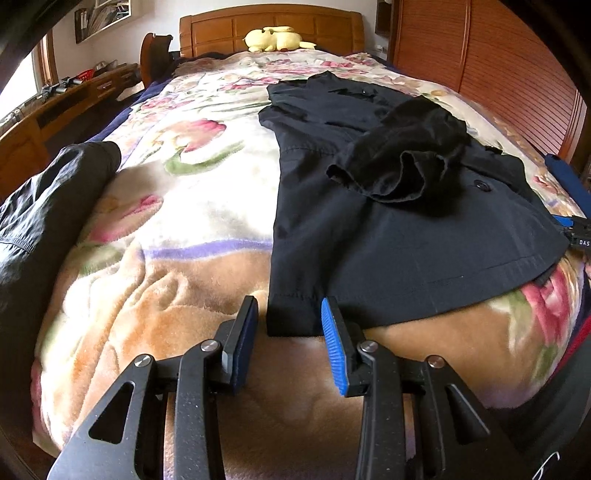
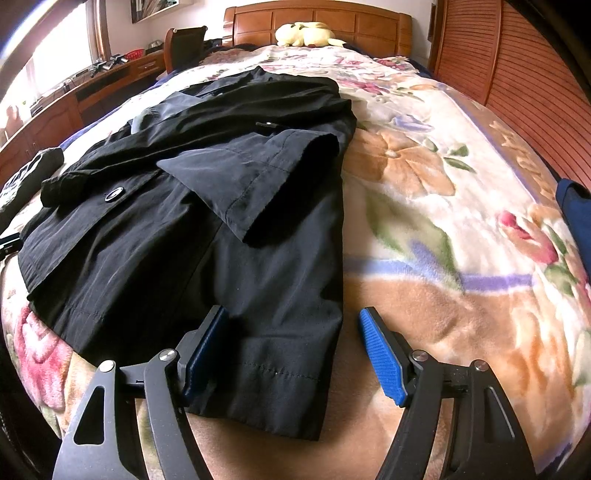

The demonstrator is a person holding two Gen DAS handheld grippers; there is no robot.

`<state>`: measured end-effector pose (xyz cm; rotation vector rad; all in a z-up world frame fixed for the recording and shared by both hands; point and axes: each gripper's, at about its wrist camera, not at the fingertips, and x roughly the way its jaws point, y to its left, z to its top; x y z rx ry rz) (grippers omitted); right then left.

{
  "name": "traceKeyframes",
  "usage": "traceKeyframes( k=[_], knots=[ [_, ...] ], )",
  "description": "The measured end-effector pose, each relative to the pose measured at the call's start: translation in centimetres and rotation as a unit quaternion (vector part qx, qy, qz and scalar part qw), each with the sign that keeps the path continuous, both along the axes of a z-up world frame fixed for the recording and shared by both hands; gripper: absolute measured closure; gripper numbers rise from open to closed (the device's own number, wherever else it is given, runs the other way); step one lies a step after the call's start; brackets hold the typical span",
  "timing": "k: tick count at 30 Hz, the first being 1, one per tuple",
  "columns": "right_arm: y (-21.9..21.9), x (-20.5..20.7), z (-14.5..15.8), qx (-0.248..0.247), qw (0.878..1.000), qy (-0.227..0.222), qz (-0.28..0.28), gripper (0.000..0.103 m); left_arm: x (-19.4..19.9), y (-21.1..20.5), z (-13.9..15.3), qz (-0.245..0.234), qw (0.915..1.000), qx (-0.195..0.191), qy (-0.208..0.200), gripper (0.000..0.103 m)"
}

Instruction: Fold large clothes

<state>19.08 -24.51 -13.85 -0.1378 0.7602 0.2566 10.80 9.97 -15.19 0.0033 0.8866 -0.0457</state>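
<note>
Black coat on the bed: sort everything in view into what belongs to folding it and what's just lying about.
Part of the job:
black coat
left gripper, open at its hem corner
right gripper, open at the other hem corner

Lying about:
floral blanket
yellow plush toy
dark jacket at the bed's left edge
wooden headboard

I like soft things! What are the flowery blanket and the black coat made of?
The flowery blanket looks like thick plush fleece: its surface is fuzzy and matte. The black coat seems a thin, smooth woven fabric, maybe cotton or nylon blend, with fine creases and stitched hems.
</note>
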Motion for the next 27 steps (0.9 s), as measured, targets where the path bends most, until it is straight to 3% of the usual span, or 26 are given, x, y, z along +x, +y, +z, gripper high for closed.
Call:
traceKeyframes(
  k=[11,15,17,19,21,23,27],
  knots=[
    [0.0,0.0,0.0,-0.001,1.000,-0.001,0.000,0.028,-0.4,-0.3,0.0,0.003,0.9998,-0.001,-0.019,0.067],
    [0.0,0.0,-0.1,0.000,1.000,0.004,0.004,0.028,-0.5,-0.4,0.1,-0.016,0.9996,-0.015,-0.019,0.087],
    [-0.1,0.1,0.1,0.003,1.000,0.014,0.008,0.029,-0.5,-0.2,0.5,-0.023,0.9991,-0.031,-0.016,0.091],
    [0.0,-0.1,0.5,0.010,0.999,0.024,0.022,0.039,-0.6,-0.2,1.2,-0.030,0.9986,-0.037,-0.021,0.094],
    [0.4,-0.6,0.8,0.007,0.999,0.030,0.043,0.065,-1.1,-0.4,2.5,-0.036,0.9980,-0.038,-0.036,0.095],
    [0.9,-1.2,1.2,0.006,0.997,0.031,0.064,0.085,-1.7,-0.4,3.9,-0.037,0.9969,-0.041,-0.056,0.096],
    [1.1,-2.8,3.5,0.010,0.998,-0.008,0.064,0.092,-2.7,-0.8,7.5,-0.040,0.9933,-0.046,-0.098,0.100]
  ],
)
